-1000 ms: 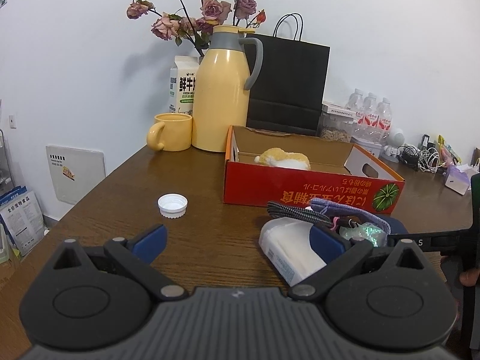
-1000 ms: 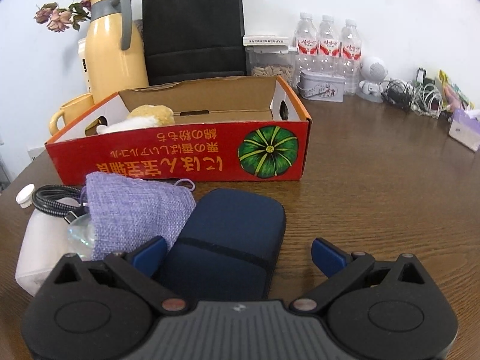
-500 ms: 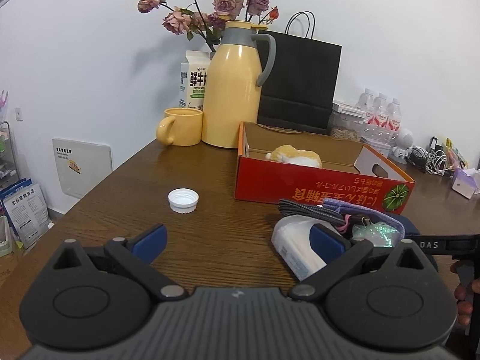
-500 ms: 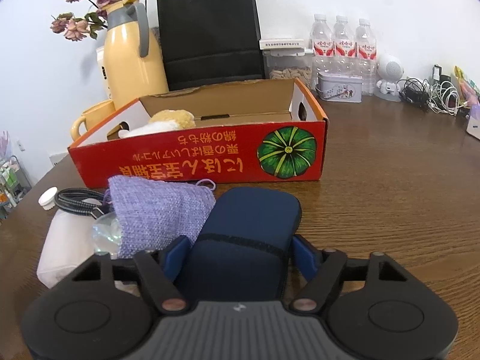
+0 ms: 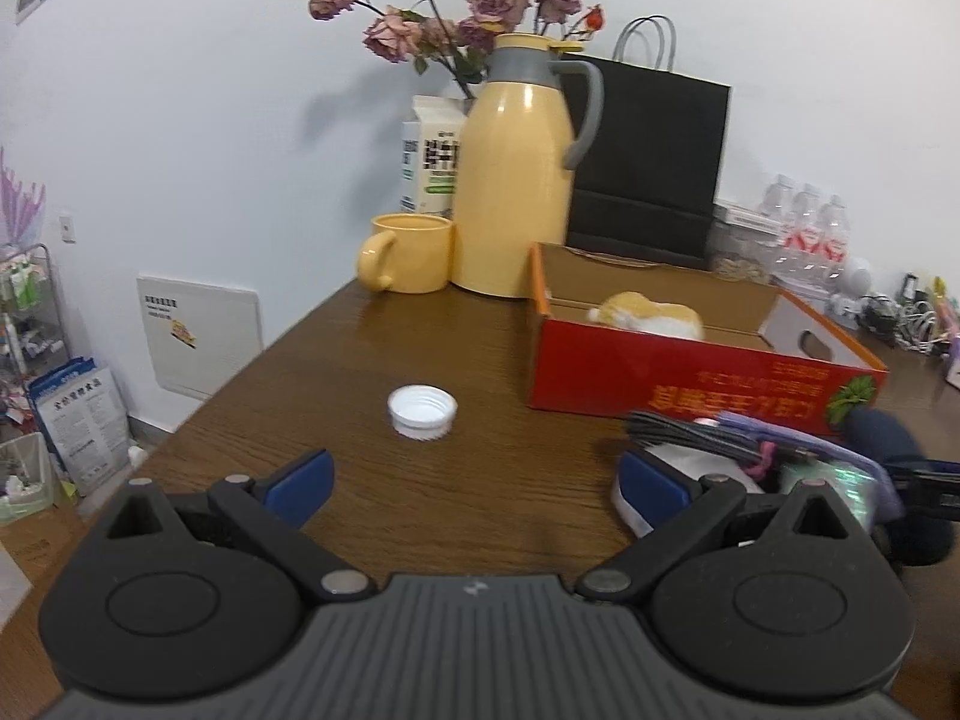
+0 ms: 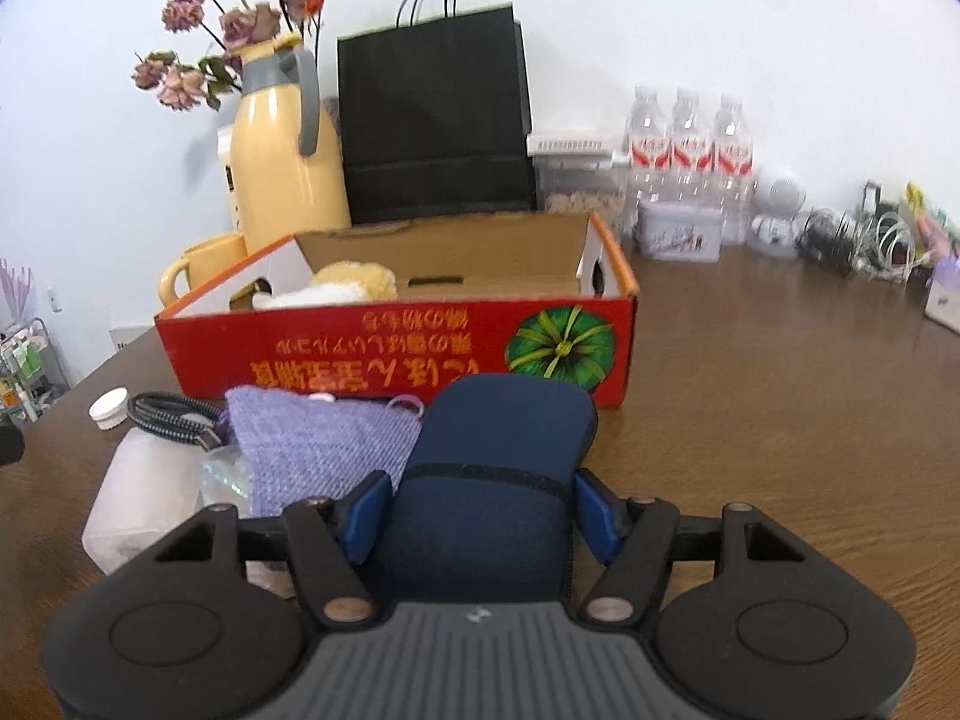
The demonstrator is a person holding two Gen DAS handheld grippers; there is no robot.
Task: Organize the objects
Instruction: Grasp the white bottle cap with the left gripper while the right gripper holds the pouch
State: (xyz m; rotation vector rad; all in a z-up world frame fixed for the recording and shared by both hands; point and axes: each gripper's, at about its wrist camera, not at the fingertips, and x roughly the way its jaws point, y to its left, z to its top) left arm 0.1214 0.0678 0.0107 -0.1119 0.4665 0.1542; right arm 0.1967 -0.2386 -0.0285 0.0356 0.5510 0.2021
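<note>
Right gripper [image 6: 480,516], jaws just closing, clamps the soft navy rounded fabric case [image 6: 498,468] on the grained wooden table [image 6: 780,408], beside the red cardboard box [image 6: 390,360]; left gripper [image 5: 474,483] gapes wide, empty.

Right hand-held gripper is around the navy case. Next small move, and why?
Probably lift the navy case a little and carry it toward the red box. The right hand-held gripper has just been closing and its pads now press the case's sides; the box stands open just behind, with only a plush toy inside.
</note>
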